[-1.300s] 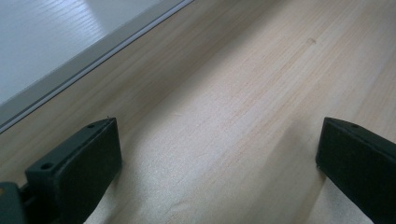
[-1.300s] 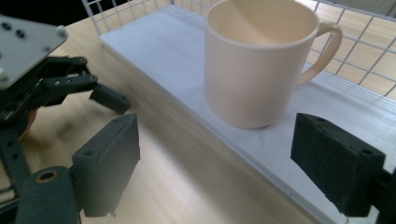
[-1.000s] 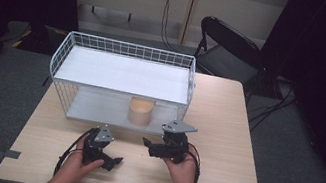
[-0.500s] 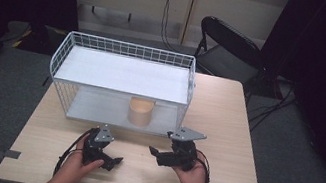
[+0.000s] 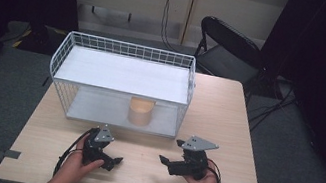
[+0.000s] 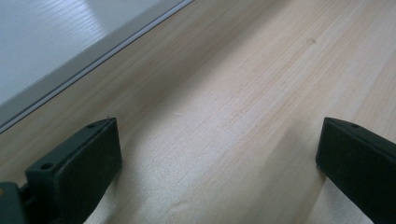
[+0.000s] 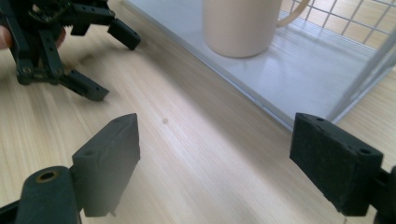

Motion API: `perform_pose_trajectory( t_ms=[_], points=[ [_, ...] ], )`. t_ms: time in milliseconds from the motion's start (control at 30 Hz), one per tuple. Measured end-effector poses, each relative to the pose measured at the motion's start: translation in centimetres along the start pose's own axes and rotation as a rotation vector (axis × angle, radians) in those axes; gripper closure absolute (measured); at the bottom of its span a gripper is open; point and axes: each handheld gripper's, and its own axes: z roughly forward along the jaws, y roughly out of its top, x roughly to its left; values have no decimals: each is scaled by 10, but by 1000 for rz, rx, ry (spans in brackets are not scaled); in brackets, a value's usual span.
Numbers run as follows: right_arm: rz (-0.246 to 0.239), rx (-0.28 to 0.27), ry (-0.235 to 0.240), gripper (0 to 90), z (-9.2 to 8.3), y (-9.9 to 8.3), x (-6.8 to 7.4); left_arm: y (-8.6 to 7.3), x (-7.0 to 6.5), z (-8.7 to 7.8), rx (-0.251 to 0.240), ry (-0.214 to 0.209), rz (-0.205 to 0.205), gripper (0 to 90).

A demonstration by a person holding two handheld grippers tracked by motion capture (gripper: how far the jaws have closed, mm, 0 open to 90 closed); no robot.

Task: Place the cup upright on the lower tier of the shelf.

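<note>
A beige mug stands upright on the white bottom board of a wire rack; in the right gripper view the mug is straight ahead, just inside the open front. My right gripper rests low over the table a short way in front of the rack, jaws wide apart with nothing between them. My left gripper sits on the table to its left, also open and empty, and shows in the right gripper view.
The rack's bottom board edges the bare wooden table. Its wire side wall stands at the mug's right. A white upper shelf covers the mug from above. A black folding chair stands behind the table.
My right gripper has drawn back from the rack toward the table's near edge and slightly right, still open. The left gripper and the mug have stayed put.
</note>
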Motion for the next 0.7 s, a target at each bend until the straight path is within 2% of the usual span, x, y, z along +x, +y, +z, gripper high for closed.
perform_pose_trajectory(
  t_ms=[300,700],
  points=[
    [5,-1,-4,157,-12,-17,-10,0,0,0,0,0,0,0],
    [-5,27,-13,159,-27,-45,-24,0,0,0,0,0,0,0]
  ],
)
